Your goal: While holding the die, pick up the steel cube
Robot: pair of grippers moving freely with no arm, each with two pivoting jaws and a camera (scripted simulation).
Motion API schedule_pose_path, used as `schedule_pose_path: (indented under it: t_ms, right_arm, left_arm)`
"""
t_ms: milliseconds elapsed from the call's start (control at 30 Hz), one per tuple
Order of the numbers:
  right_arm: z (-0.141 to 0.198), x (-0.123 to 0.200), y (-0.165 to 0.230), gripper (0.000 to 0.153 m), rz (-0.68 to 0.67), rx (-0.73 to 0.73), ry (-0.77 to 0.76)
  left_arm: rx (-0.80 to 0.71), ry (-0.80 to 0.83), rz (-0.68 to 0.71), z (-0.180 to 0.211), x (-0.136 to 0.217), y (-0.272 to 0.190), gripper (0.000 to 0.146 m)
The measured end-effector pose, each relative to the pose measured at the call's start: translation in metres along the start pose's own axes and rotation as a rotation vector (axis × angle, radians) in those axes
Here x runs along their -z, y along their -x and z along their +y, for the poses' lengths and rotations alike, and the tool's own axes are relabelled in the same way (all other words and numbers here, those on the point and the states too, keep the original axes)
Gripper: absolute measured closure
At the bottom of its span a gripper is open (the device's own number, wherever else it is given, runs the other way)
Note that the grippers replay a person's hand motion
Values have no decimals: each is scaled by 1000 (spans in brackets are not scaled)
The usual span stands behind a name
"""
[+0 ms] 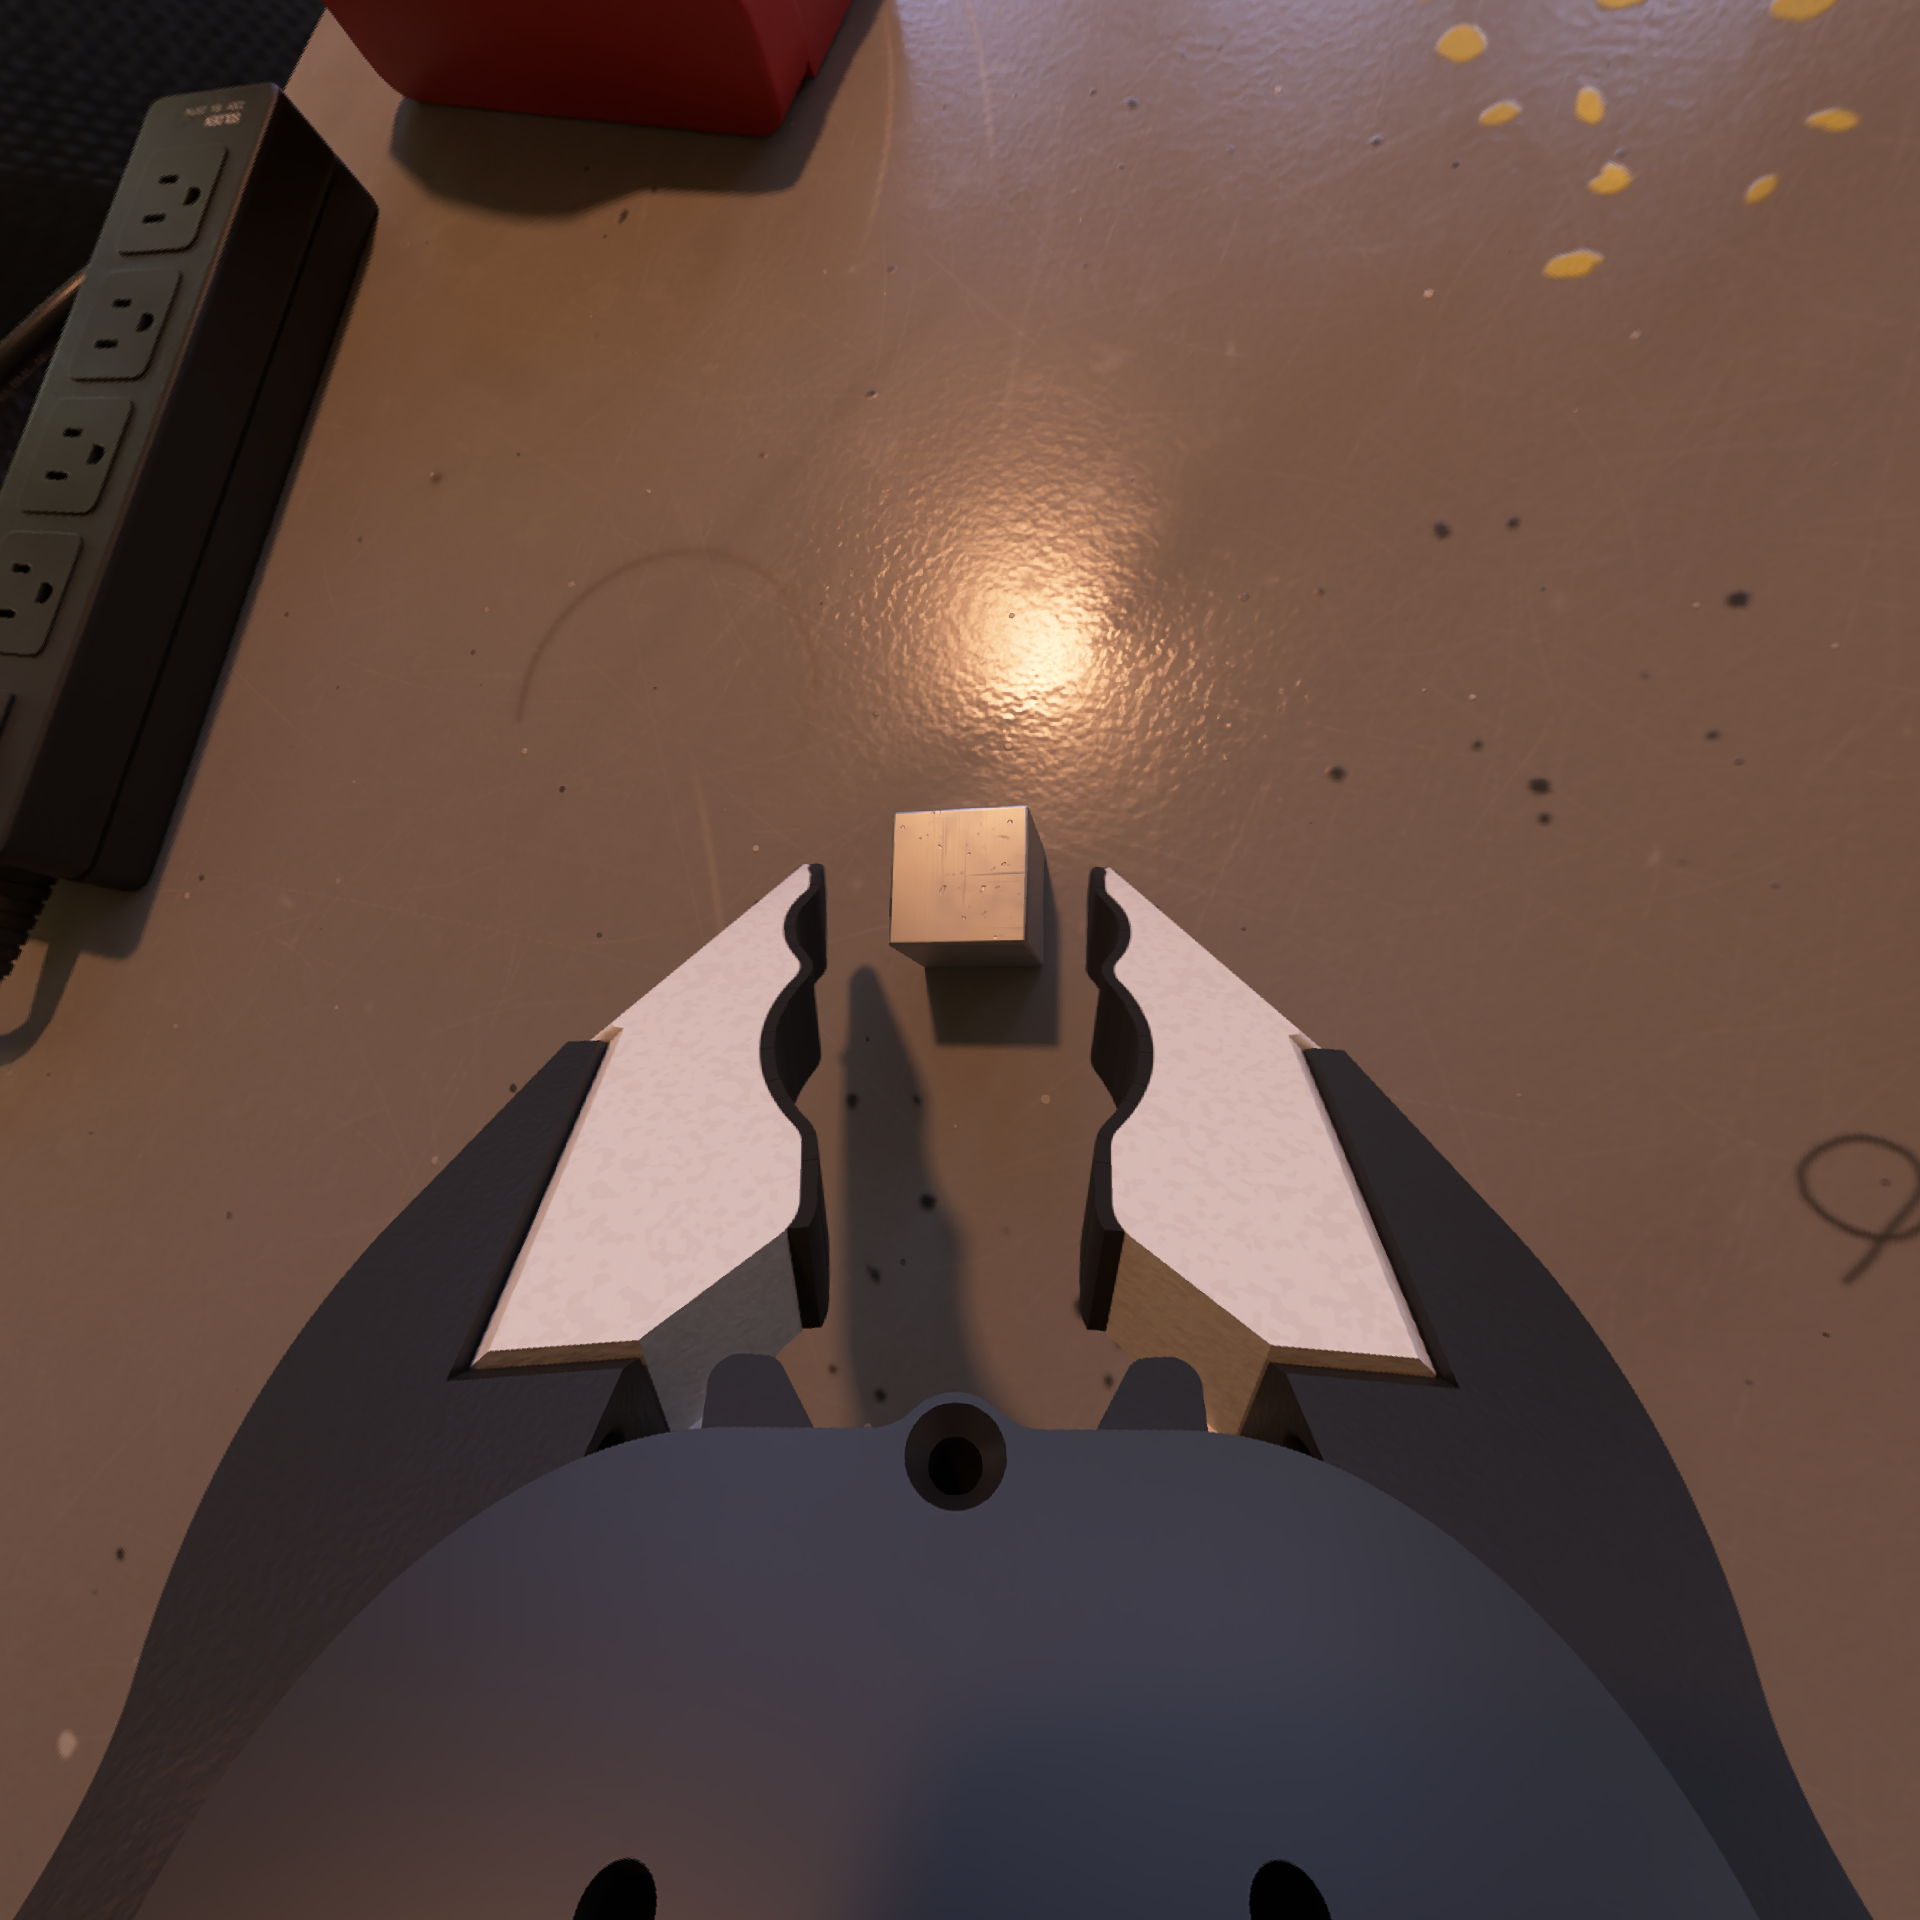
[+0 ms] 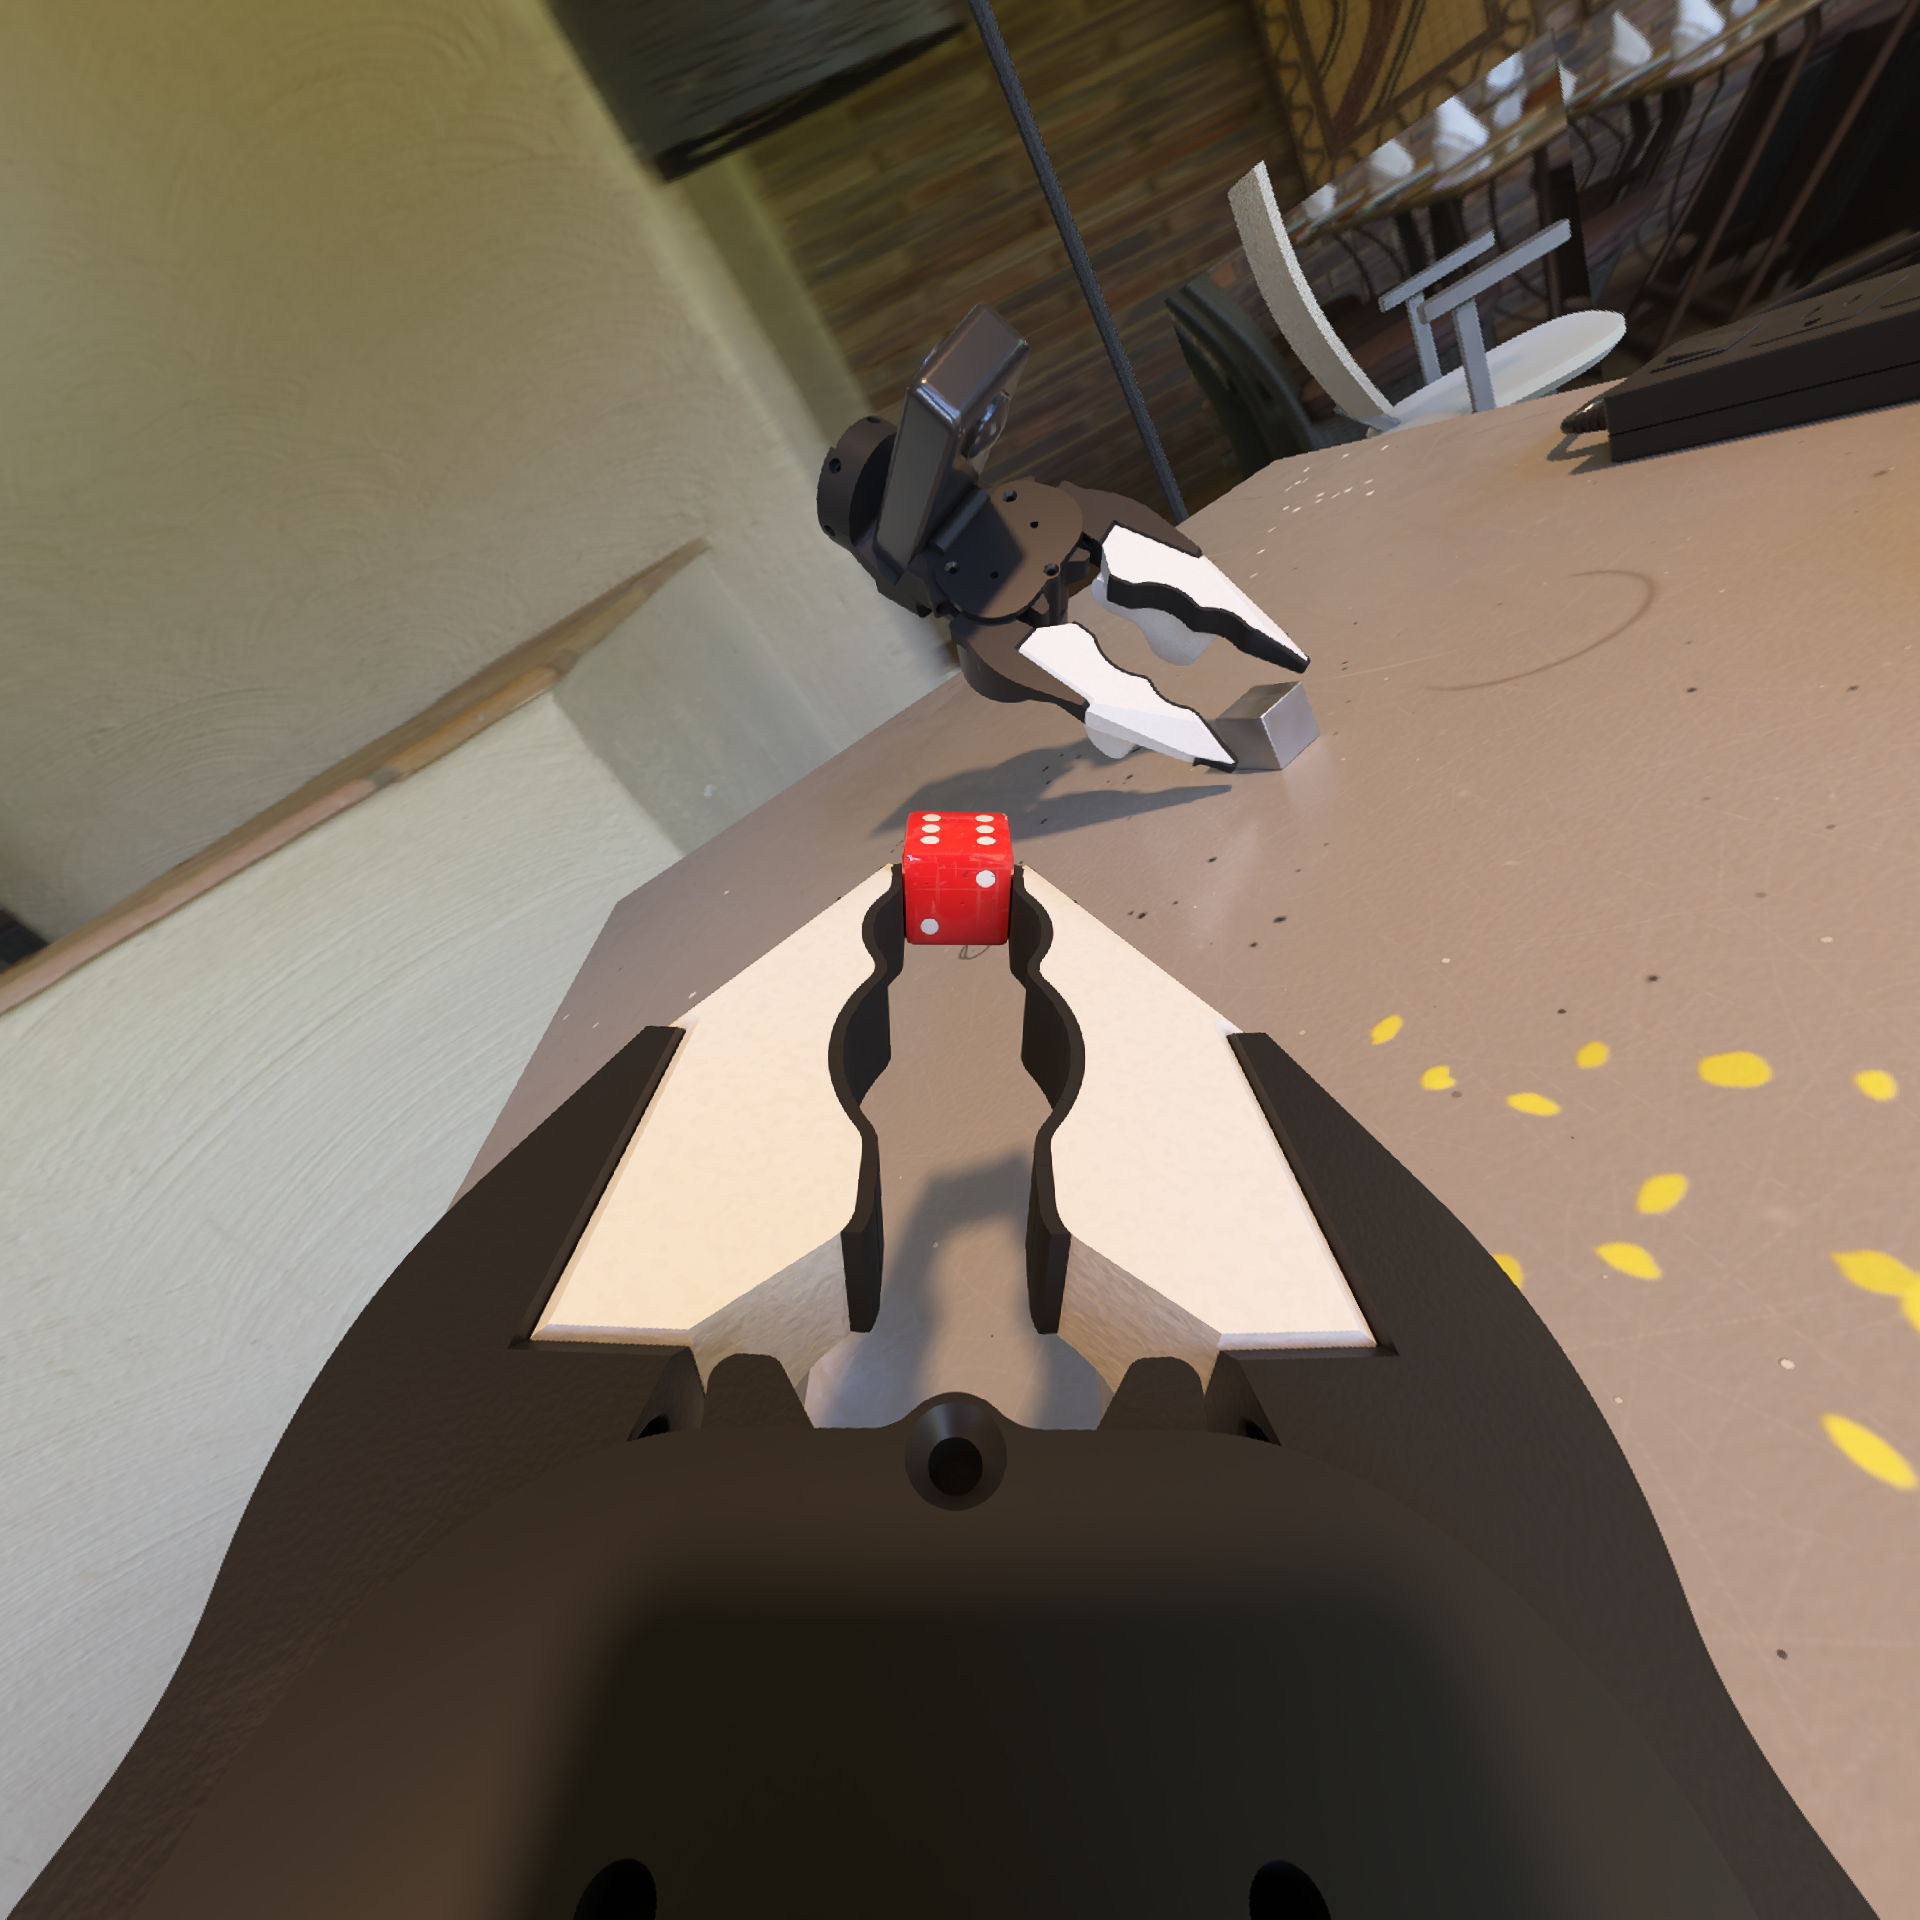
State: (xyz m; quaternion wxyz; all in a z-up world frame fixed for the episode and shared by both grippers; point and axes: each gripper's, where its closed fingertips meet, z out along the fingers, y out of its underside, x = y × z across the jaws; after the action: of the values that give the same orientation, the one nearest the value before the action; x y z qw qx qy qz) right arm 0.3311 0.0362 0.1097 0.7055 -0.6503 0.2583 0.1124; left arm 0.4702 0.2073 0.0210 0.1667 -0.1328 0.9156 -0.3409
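Observation:
The steel cube (image 1: 964,885) is a small grey metal block on the brown table, right between and just ahead of my left gripper's (image 1: 956,883) open fingertips, touching neither. In the right wrist view the left gripper (image 2: 1270,715) hovers low over the table with the steel cube (image 2: 1273,725) at its tips. My right gripper (image 2: 957,881) is shut on the red die (image 2: 956,878) with white pips, held at the fingertips above the table.
A black power strip (image 1: 156,457) lies at the left, and a red object (image 1: 613,52) sits at the far edge. Yellow paint spots (image 1: 1590,177) mark the far right of the table (image 1: 1351,623). The table edge runs close on the right gripper's left (image 2: 623,935).

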Motion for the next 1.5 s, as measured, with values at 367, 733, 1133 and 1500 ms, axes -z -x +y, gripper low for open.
schedule_pose_path:
  t_ms: [367, 733, 1133, 1500]
  right_arm:
    - [0, 0, 0, 134, -6, -5, -4]
    - [-1, 1, 2, 134, -19, -9, -9]
    - [1, 0, 0, 134, -18, -22, -2]
    - [3, -1, 0, 134, -14, -13, 13]
  left_arm:
    - [-191, -453, 25, -44, 50, -18, 119]
    - [-204, -1277, 198, -100, 160, -113, 119]
    - [-366, -1118, 148, -89, 117, -137, 119]
    - [-489, -955, 171, -80, 91, -156, 119]
